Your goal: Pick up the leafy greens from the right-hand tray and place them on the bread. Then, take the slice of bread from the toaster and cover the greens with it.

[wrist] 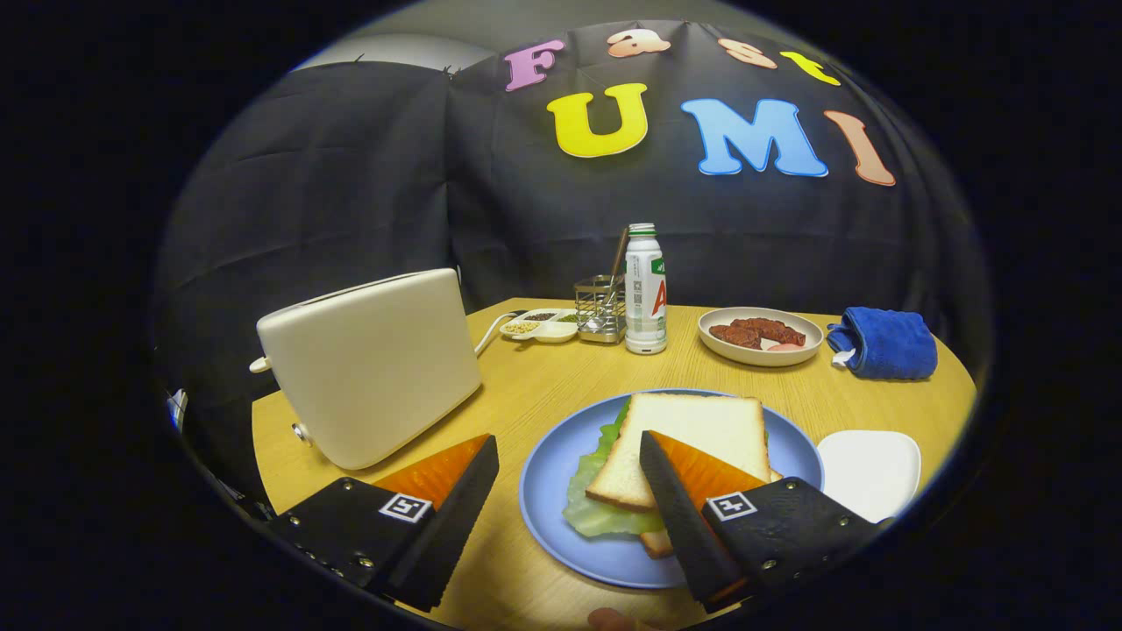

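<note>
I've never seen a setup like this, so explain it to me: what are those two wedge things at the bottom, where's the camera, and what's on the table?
The wedges are the jaws of a handheld gripper; the camera rides on it, looking forward. They are open and hold nothing. Just ahead, a blue plate carries a sandwich: a bread slice covering leafy greens. Left stands a toaster. Beyond are a bottle, a dish of meat, a blue cloth and an empty white tray.

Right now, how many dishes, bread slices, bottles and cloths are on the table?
Dishes: 4 (round blue plate, white square tray, beige bowl of meat, white divided condiment tray)
Bread slices: 2 (top white slice)
Bottles: 1 (white bottle)
Cloths: 1 (folded blue cloth)
Total: 8
Fingers open.
</note>
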Demonstrator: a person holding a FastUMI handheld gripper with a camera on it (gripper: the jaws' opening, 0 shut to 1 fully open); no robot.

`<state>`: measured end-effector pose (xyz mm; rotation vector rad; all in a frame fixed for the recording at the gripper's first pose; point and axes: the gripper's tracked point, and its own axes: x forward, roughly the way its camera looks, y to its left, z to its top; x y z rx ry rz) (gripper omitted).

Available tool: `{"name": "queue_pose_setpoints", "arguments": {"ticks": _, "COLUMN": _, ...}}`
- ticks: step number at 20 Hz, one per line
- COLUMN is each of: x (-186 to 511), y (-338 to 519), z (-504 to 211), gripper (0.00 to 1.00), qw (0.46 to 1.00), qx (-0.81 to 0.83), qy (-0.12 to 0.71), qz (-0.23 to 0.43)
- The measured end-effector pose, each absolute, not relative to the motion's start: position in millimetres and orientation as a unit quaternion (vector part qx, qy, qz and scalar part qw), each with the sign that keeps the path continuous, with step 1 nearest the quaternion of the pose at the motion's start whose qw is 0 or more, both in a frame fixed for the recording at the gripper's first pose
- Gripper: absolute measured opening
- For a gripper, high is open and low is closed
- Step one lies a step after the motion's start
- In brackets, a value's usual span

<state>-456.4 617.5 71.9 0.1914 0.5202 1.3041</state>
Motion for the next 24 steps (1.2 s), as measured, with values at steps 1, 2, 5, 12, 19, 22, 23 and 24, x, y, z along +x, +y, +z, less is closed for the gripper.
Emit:
{"name": "queue_pose_setpoints", "arguments": {"ticks": 1, "x": -450, "y": 614, "z": 77, "gripper": 0.98, "qw": 0.766, "qx": 0.090, "qy": 0.228, "qz": 0.594}}
{"name": "queue_pose_setpoints", "arguments": {"ticks": 2, "x": -443, "y": 610, "z": 82, "gripper": 0.98, "qw": 0.771, "qx": 0.094, "qy": 0.218, "qz": 0.590}}
{"name": "queue_pose_setpoints", "arguments": {"ticks": 5, "x": -407, "y": 588, "z": 92, "gripper": 0.98, "qw": 0.794, "qx": 0.105, "qy": 0.198, "qz": 0.566}}
{"name": "queue_pose_setpoints", "arguments": {"ticks": 12, "x": -322, "y": 521, "z": 90, "gripper": 0.98, "qw": 0.849, "qx": 0.114, "qy": 0.182, "qz": 0.484}}
{"name": "queue_pose_setpoints", "arguments": {"ticks": 19, "x": -299, "y": 497, "z": 90, "gripper": 0.98, "qw": 0.852, "qx": 0.136, "qy": 0.179, "qz": 0.473}}
{"name": "queue_pose_setpoints", "arguments": {"ticks": 22, "x": -287, "y": 481, "z": 102, "gripper": 0.98, "qw": 0.855, "qx": 0.147, "qy": 0.164, "qz": 0.470}}
{"name": "queue_pose_setpoints", "arguments": {"ticks": 23, "x": -279, "y": 473, "z": 107, "gripper": 0.98, "qw": 0.857, "qx": 0.153, "qy": 0.157, "qz": 0.467}}
{"name": "queue_pose_setpoints", "arguments": {"ticks": 24, "x": -268, "y": 461, "z": 113, "gripper": 0.98, "qw": 0.862, "qx": 0.160, "qy": 0.147, "qz": 0.458}}
